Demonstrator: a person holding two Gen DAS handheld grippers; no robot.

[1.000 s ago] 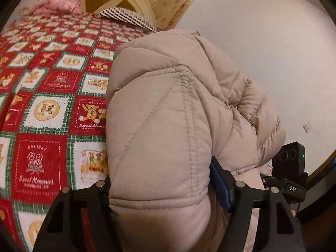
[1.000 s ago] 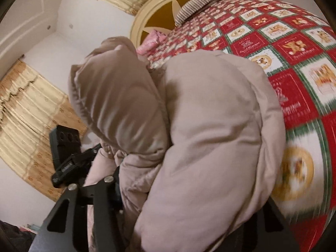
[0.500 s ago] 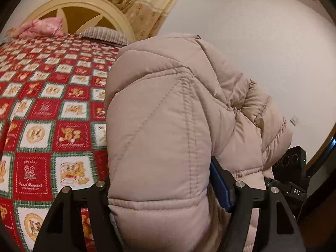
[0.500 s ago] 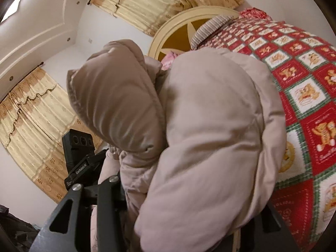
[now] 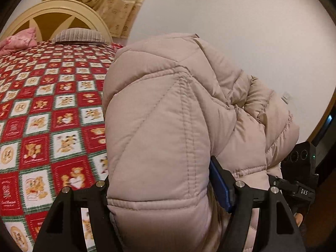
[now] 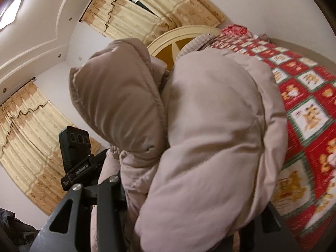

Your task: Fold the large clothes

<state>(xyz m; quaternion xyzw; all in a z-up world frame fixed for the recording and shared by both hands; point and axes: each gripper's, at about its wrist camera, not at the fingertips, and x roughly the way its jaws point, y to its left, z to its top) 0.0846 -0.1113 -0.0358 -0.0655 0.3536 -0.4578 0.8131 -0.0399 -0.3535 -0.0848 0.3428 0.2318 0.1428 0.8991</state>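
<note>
Item 1, nearest: your left gripper [image 5: 163,191]. Its jaws are clamped on a thick quilted fold of the beige puffer jacket [image 5: 172,126], which bulges up between both fingers and fills the middle of the left wrist view.

Item 2: your right gripper [image 6: 189,205]. The same jacket swells between its jaws and hides the right finger almost wholly; it reads as gripped, with padding pressed against the left finger.

Item 3: the jacket itself. It is held bunched between your two grippers, lifted above the bed, one padded lobe [image 6: 117,96] drooping toward the left gripper's side.

Item 4, progress: judged early or mid-way. No flat, squared fold shows; laying out and folding appear left to do.

Item 5, beyond: teddy-bear patchwork quilt [image 5: 52,109], striped pillow [image 5: 80,36], arched headboard [image 5: 54,10], yellow curtains [image 6: 130,19].
</note>
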